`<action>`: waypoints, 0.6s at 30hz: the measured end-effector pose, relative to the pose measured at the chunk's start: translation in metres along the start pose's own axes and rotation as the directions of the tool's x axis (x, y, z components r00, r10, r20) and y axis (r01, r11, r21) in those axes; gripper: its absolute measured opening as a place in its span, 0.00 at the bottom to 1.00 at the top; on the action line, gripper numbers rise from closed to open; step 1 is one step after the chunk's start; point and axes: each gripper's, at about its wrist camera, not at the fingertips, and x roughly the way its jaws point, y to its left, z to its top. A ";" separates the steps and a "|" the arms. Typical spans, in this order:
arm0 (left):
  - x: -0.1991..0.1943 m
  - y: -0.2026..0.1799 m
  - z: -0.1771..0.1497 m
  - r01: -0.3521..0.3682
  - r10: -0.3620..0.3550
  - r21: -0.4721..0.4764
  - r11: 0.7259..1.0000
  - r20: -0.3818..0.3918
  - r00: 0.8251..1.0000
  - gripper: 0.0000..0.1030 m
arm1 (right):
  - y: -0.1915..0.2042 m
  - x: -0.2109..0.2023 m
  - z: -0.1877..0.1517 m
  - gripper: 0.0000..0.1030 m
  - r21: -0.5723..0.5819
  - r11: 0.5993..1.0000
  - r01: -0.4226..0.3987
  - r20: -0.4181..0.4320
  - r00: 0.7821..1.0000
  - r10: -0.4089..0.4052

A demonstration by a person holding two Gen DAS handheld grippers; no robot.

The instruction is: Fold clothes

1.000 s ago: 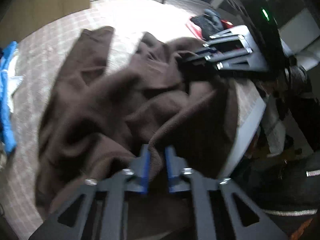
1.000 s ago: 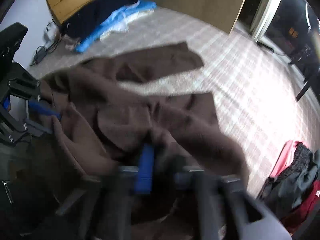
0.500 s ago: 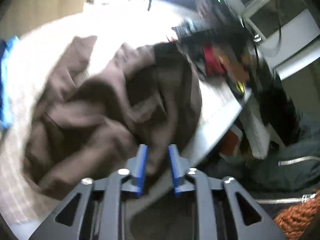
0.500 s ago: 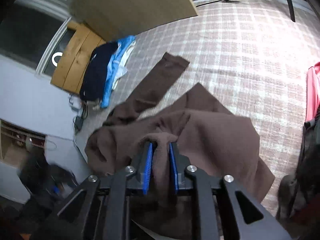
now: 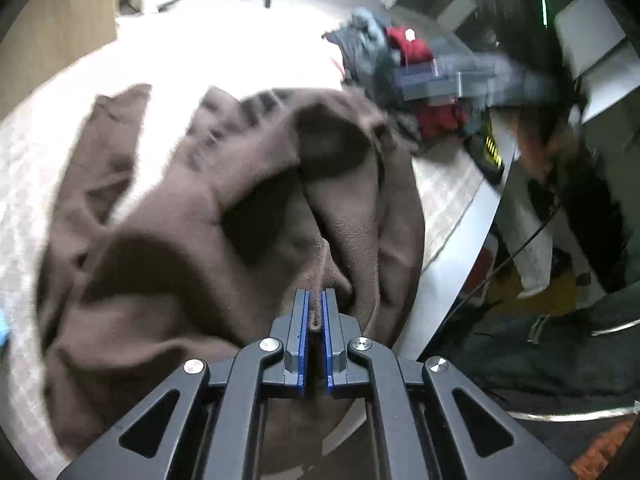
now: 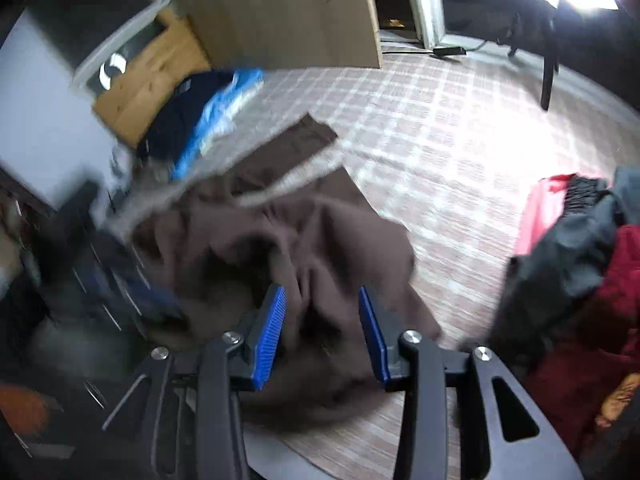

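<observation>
Left claw (image 5: pixel 315 308) of mine is pinching the brown top (image 5: pixel 208 216), lying bunched on the table (image 5: pixel 448 276). Right claw (image 6: pixel 322 322) has just been opening, pads off it. I should be pulling gently, flattening it first.

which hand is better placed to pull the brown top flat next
Left, probably: the left gripper is shut on the brown top, while the right gripper has just been opening, jaws apart, gripping nothing.

Fuzzy matt brown fleece garment (image 5: pixel 200 240), ribbed blue pads (image 6: pixel 272 332), checked woven bedcover (image 6: pixel 460 120), wooden board (image 6: pixel 280 12)
</observation>
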 end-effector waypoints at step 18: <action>-0.080 0.124 0.090 -0.224 0.268 -0.240 0.945 0.168 0.949 0.05 | -0.049 0.005 0.065 0.47 0.075 0.989 0.130 0.015 0.991 -0.131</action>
